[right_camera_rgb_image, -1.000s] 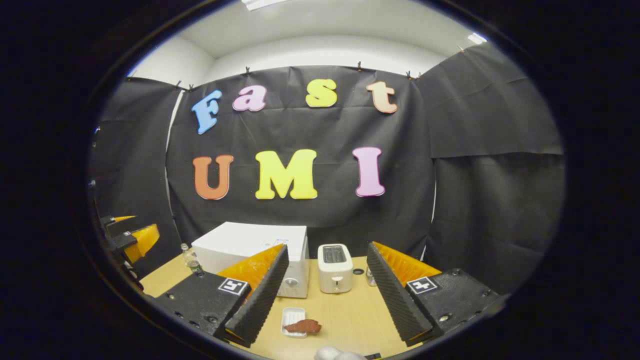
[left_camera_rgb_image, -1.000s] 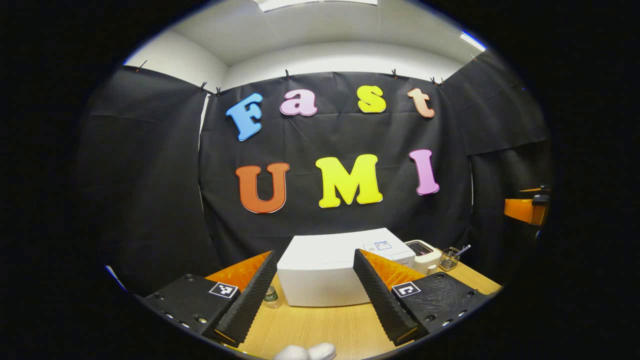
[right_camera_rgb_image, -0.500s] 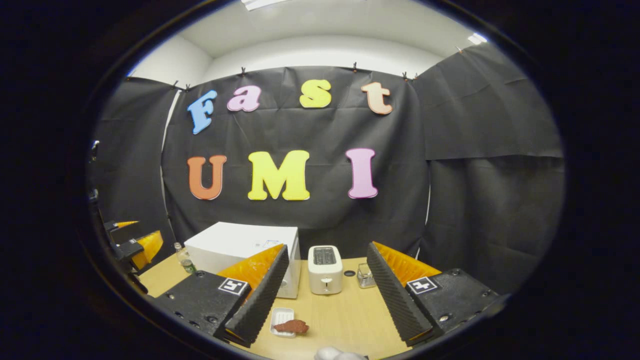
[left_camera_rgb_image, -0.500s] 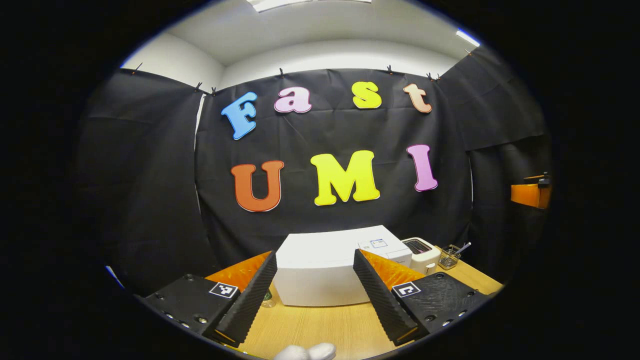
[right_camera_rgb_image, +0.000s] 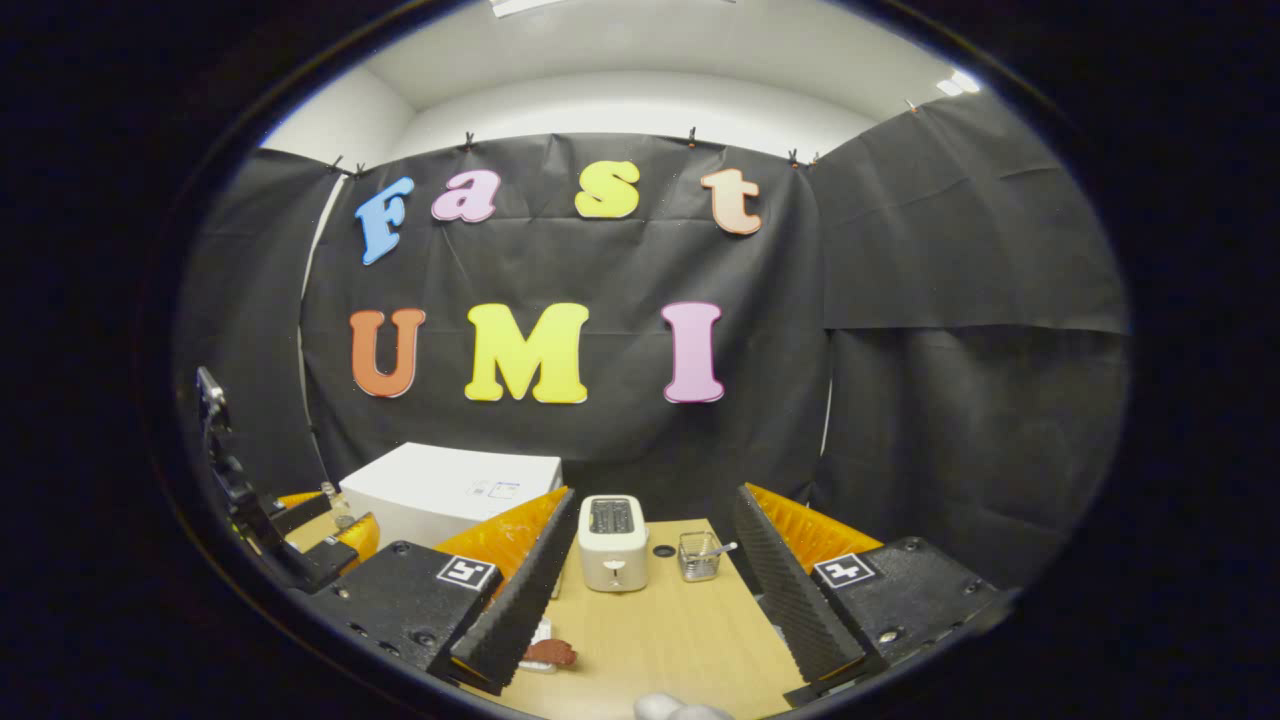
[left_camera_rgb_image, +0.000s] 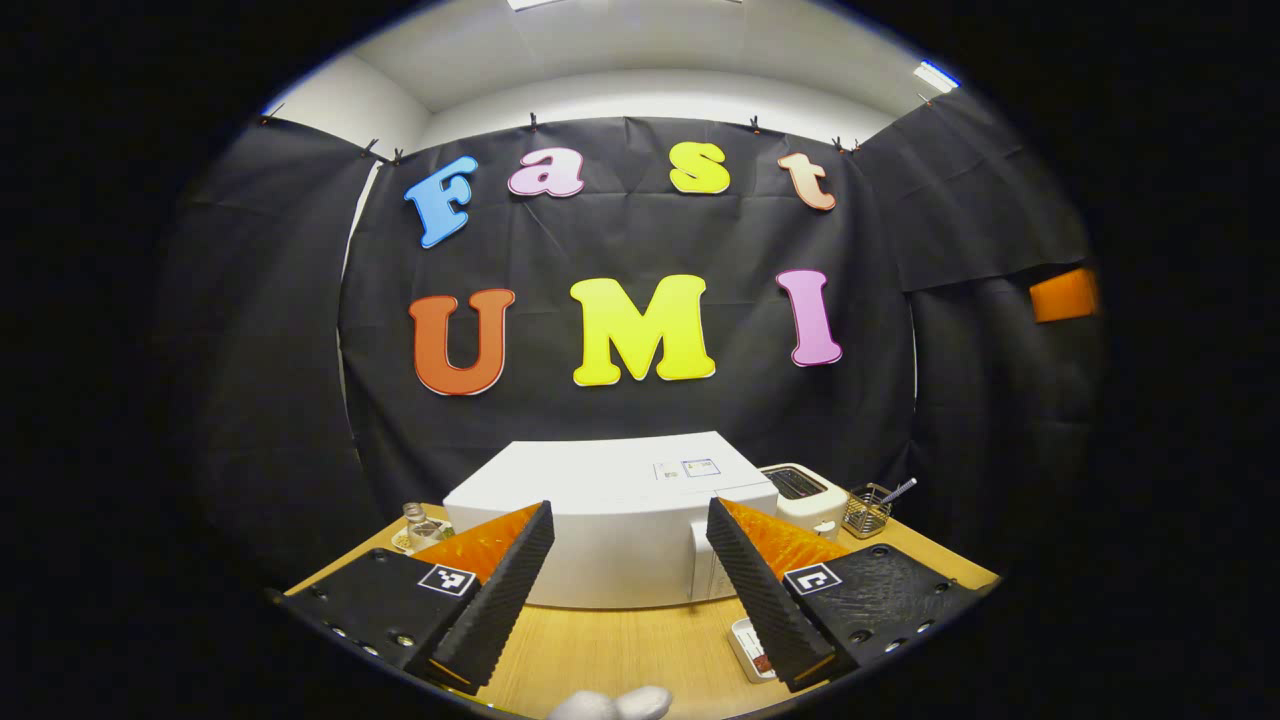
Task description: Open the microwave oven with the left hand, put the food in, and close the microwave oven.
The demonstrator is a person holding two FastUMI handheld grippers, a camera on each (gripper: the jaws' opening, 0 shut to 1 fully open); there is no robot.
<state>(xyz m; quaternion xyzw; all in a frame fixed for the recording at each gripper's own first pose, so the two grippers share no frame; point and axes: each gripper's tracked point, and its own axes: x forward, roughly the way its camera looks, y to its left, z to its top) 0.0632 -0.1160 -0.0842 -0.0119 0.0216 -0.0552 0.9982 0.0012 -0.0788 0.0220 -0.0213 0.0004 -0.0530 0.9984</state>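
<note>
Sitting shut on the wooden table (left_camera_rgb_image: 620, 650), the white microwave (left_camera_rgb_image: 600, 520) is facing the left gripper (left_camera_rgb_image: 625, 585), fingers spread and empty. Its door is looking stiff, best pulled at the edge; any handle is hidden. In front of the microwave, soft food (right_camera_rgb_image: 548, 653) is lying half-hidden beside the right gripper (right_camera_rgb_image: 650, 585), likewise open.

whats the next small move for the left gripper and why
Probably ease the left gripper forward toward the microwave: its door looks closed, the jaws stand open and empty short of it, and the food lies on the table.
</note>
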